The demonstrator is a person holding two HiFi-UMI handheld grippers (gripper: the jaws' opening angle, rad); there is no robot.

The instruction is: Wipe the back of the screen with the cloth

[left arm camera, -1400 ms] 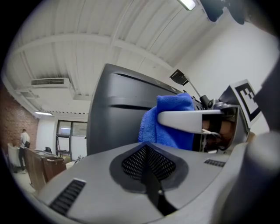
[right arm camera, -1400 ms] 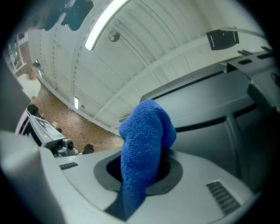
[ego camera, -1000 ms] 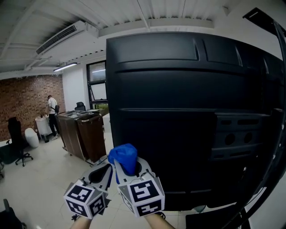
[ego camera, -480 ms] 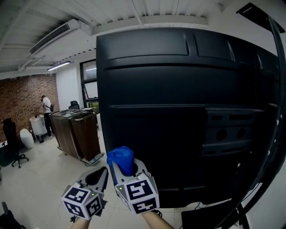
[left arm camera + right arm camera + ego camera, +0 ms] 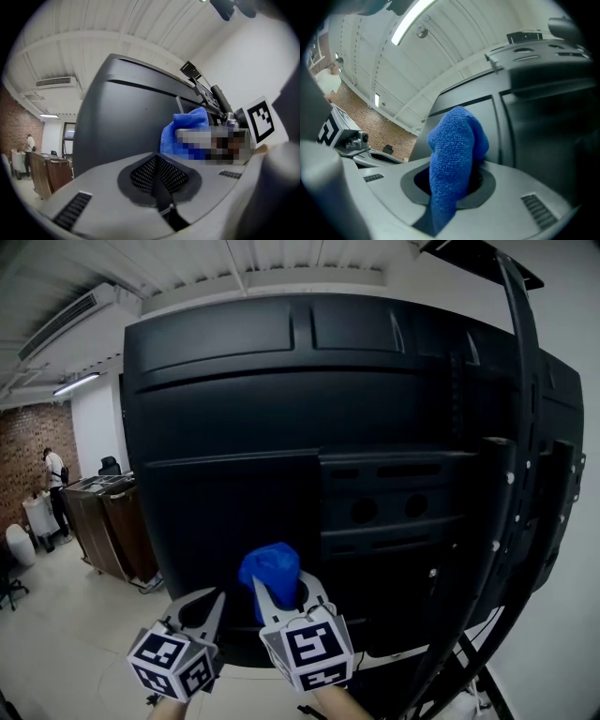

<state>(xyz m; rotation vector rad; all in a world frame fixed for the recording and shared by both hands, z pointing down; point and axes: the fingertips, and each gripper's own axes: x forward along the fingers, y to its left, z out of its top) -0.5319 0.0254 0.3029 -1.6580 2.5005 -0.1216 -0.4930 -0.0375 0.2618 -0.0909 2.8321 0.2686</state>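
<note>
The black back of a large screen [image 5: 281, 427] fills the head view, with a mount plate and stand bars on its right side. My right gripper [image 5: 279, 594] is shut on a bunched blue cloth [image 5: 270, 570], which sticks up from its jaws just in front of the screen's lower left part; whether it touches the panel I cannot tell. In the right gripper view the cloth [image 5: 454, 159] stands between the jaws with the screen [image 5: 534, 117] behind. My left gripper [image 5: 202, 607] is beside it on the left, shut and holding nothing. The left gripper view shows the cloth [image 5: 185, 131] and screen [image 5: 122, 126].
A black stand frame [image 5: 511, 474] with bolts runs down the screen's right side. Brown cabinets on wheels [image 5: 108, 521] stand at the left on a light floor. A person [image 5: 53, 479] stands far back by a brick wall [image 5: 28, 446].
The view has swung to the right across the screen's back, bringing the mount plate and stand bars into view. Both grippers have shifted slightly right with the cloth.
</note>
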